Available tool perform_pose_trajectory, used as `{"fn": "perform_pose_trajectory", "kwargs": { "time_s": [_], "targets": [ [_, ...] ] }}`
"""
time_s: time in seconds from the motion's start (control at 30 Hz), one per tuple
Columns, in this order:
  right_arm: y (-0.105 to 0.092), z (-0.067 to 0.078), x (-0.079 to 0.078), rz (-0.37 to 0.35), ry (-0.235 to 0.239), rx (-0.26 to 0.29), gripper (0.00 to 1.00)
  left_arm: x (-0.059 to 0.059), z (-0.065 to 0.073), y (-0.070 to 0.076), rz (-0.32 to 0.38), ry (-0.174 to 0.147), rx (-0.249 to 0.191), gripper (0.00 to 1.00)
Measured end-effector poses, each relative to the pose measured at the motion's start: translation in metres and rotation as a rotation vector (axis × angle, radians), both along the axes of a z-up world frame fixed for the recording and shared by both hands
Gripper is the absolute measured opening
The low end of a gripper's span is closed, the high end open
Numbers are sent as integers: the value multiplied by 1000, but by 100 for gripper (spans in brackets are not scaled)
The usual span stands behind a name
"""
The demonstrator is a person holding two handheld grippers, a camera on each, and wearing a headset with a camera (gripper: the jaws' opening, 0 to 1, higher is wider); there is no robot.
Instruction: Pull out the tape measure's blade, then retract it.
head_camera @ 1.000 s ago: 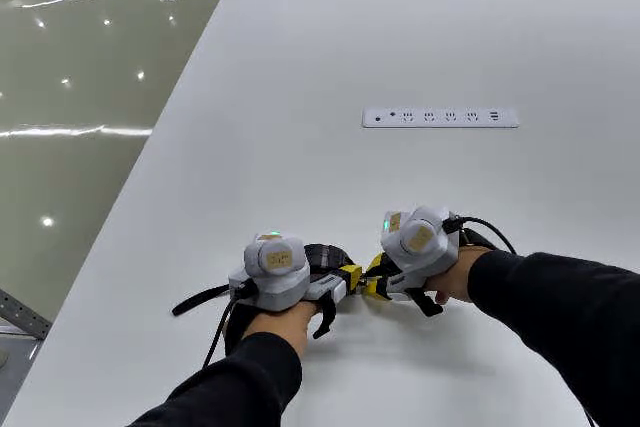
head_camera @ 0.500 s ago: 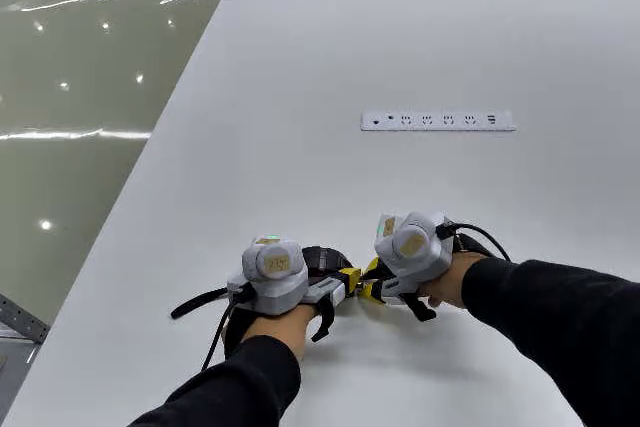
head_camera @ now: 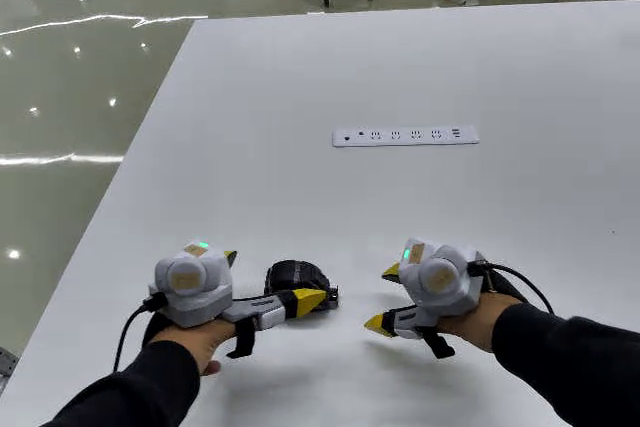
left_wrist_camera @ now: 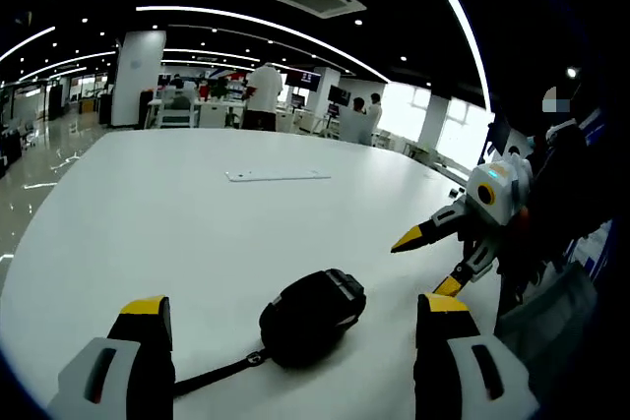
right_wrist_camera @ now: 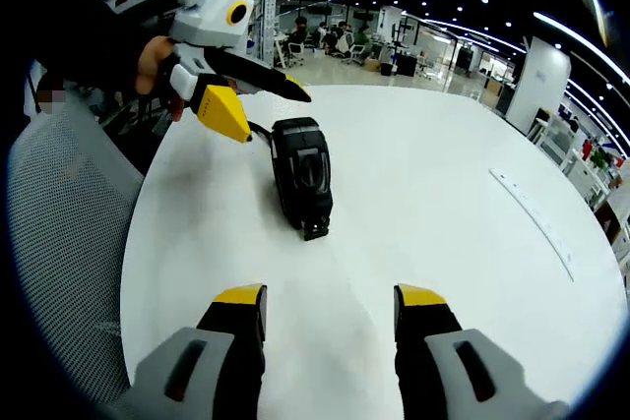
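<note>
**Black tape measure lies loose between two spread claws**

White and smooth, the bench [head_camera: 400,67] carries a power strip [head_camera: 405,135] well away from the work. Nearer the person, both claws hover low over the surface and point toward each other. The left claw [left_wrist_camera: 293,307] has its jaws wide apart and grips nothing. The right claw [head_camera: 384,298] is likewise spread and bare.

The tape measure [right_wrist_camera: 303,176] rests on the bench just ahead of the left claw's jaws and a little apart from the right claw. No blade shows drawn out. A dark strap [left_wrist_camera: 217,374] trails from the case back toward the left claw. The case's narrow end [right_wrist_camera: 314,230], probably the mouth with the blade's tab, faces the right claw.

The case looks rigid, compact and fairly dense for its size, likely rubber-skinned, so it should take a firm squeeze. On so slick a top it may skate unless it is clamped. The left claw's best hold is probably across the two broad flat sides. The right claw should pinch the small tab squarely, since a thin steel blade is springy and can snap back hard
</note>
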State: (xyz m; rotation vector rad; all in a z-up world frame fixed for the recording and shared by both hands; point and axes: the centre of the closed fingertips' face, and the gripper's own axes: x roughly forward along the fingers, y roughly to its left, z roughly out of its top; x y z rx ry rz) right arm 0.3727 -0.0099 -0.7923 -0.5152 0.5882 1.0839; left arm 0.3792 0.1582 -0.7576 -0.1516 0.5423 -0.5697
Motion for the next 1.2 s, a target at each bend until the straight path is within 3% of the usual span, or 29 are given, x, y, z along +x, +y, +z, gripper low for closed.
{"fn": "perform_pose_trajectory", "kwargs": {
  "time_s": [0.03,0.1,0.13,0.17,0.2,0.23,0.3,0.37,0.47,0.53,0.57,0.6,0.67,0.73,0.8,0.9,1.2],
  "targets": [
    [-7,6,-1,-20,-3,21,53,-7,0,3,-22,24,-15,100],
    [-27,20,-4,-70,-21,56,58,-13,8,19,-35,-41,18,100],
    [-41,27,-8,-96,-27,72,60,-22,9,30,-47,-71,66,100],
    [-50,30,-12,-109,-28,84,64,-30,5,37,-49,-59,99,100],
    [-59,33,-18,-124,-19,108,69,-40,-3,47,-53,-26,138,100],
    [-72,36,-26,-140,-5,138,73,-51,-8,57,-43,-20,157,100],
    [-100,40,-38,-191,-13,159,81,-68,-9,74,-13,-46,153,100],
    [-124,41,-48,-223,-19,159,88,-82,-8,87,20,-22,135,100],
    [-166,44,-66,-289,-19,152,97,-105,8,100,35,-33,124,100],
    [-184,48,-73,-319,-22,156,98,-113,15,106,36,-38,133,100],
    [-193,51,-78,-325,-27,149,100,-116,19,111,30,-48,173,100],
    [-201,52,-82,-338,-24,133,100,-117,21,116,27,-59,190,100],
    [-214,56,-88,-333,-42,111,100,-120,29,119,20,-66,179,100],
    [-222,60,-91,-337,-57,87,100,-121,33,122,5,-95,217,100],
    [-233,57,-90,-339,-53,58,100,-122,32,123,6,-79,221,100],
    [-239,61,-88,-352,-68,59,100,-121,35,119,-4,-93,240,100],
    [-237,60,-94,-347,-54,60,100,-105,43,102,-38,-122,203,100]
  ]
}}
